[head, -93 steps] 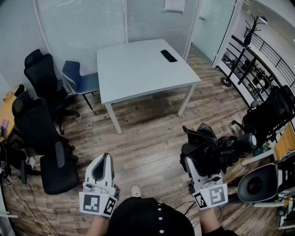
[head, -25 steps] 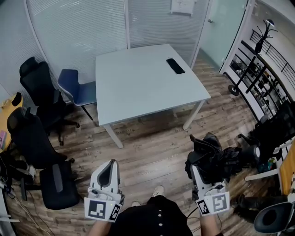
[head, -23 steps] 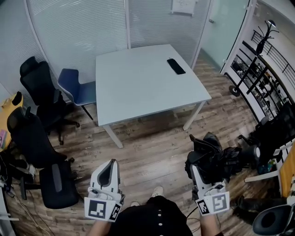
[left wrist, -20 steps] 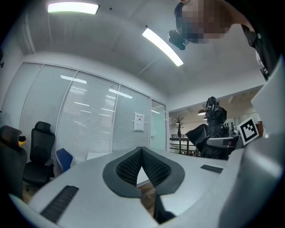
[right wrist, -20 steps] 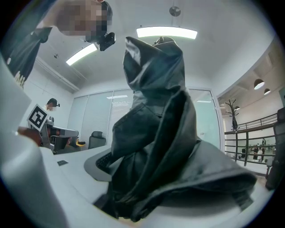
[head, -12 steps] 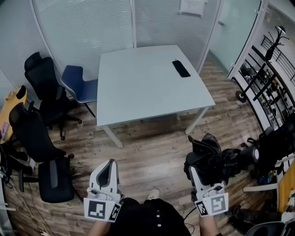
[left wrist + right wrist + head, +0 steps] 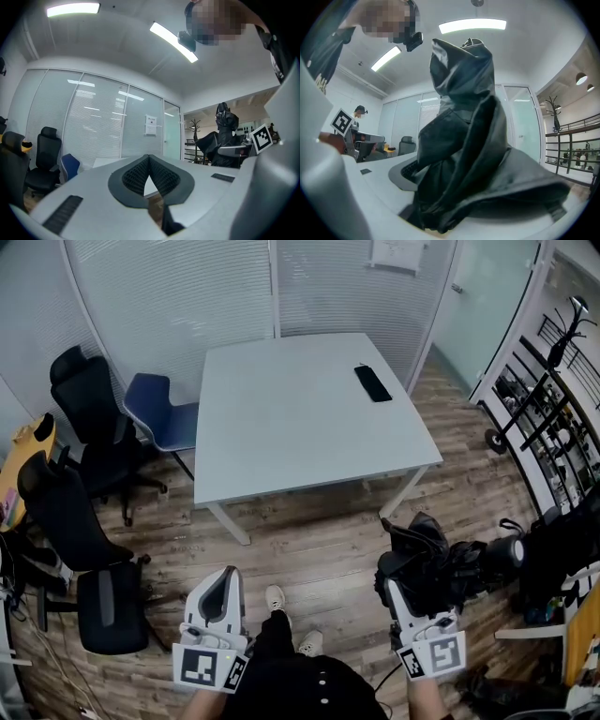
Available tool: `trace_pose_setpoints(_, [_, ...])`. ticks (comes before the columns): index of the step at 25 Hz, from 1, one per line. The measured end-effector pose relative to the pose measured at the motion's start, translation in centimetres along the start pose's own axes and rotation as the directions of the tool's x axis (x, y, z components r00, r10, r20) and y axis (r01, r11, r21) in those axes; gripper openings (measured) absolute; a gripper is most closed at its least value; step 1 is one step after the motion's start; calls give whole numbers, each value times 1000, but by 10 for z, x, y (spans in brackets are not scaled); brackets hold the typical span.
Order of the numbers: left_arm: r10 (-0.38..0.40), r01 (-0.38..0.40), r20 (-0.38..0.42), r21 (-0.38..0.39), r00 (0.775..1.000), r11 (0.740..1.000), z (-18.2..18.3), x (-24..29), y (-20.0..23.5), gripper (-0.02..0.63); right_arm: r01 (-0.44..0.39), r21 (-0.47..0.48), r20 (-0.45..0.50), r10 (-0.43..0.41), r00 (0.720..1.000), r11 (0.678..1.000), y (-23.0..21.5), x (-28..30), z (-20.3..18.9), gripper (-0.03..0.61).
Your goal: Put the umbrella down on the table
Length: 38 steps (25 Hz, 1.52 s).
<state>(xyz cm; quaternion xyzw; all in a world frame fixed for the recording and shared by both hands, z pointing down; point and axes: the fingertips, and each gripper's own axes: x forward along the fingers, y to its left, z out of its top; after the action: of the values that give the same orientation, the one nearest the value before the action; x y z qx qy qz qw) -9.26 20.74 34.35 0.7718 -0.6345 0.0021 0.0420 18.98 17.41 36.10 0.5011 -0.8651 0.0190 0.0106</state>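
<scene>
My right gripper (image 7: 405,579) is shut on a folded black umbrella (image 7: 439,559), whose crumpled fabric bunches over the jaws and sticks out to the right. The right gripper view is filled by the umbrella (image 7: 464,140), standing up between the jaws of the right gripper (image 7: 454,183). Low at the left, my left gripper (image 7: 222,576) holds nothing, and in its own view the left gripper (image 7: 149,158) has its pads touching at the tips. The white table (image 7: 281,418) stands ahead across a strip of wooden floor, with a flat black device (image 7: 372,382) near its far right corner.
Two black office chairs (image 7: 86,395) (image 7: 70,521) and a blue chair (image 7: 161,415) stand left of the table. Blinds on a glass wall (image 7: 178,287) close the far side. A coat stand (image 7: 562,334), shelving and a dark chair (image 7: 562,540) line the right.
The table has drifted slightly nearer and to the right in the head view as the person walks. Both grippers keep their pose; the umbrella stays gripped.
</scene>
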Motion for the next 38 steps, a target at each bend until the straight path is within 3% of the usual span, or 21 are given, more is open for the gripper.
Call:
trace_pose_setpoints(13, [-27,26,73,21,997,999,1,38,13,14,11,-38,54,-9,999,999,-10,32,5,308])
trace_pose_setpoints(19, [-34,33,65,8,997,999,12,91,41,14,11,-28,45,-10,999,1000,-19,91,17,308])
trace_pose_setpoints(38, [-115,116,88,-2,989,993,24,164,100,14,62,-30,75,-60,995,998,-7,173,28,308])
